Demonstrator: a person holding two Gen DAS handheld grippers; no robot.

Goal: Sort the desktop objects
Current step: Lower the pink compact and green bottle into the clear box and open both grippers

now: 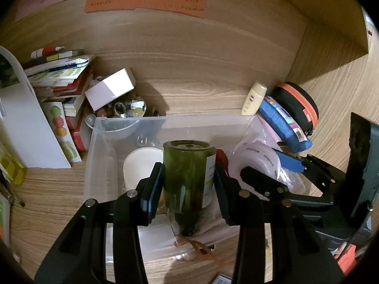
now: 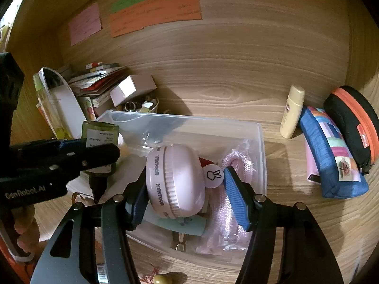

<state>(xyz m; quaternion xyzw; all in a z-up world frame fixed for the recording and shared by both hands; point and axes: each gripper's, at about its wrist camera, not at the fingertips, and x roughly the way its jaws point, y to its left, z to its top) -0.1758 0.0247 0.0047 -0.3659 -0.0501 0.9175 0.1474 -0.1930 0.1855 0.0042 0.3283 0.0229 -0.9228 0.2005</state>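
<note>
— Fingers (image 1: pixel 187 184) on our left clamp the green bottle (image 1: pixel 187 172), neck toward us, base away, over the clear bin (image 1: pixel 99 142).
— Right fingers (image 2: pixel 187 194) stand slack around the pink round case (image 2: pixel 175 179) inside that bin, beside a bagged pink cord (image 2: pixel 236 163).

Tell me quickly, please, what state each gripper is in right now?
Left gripper: shut on the green bottle, over the clear bin.
Right gripper: open around the pink case; the right pad stands clear of it.
</note>
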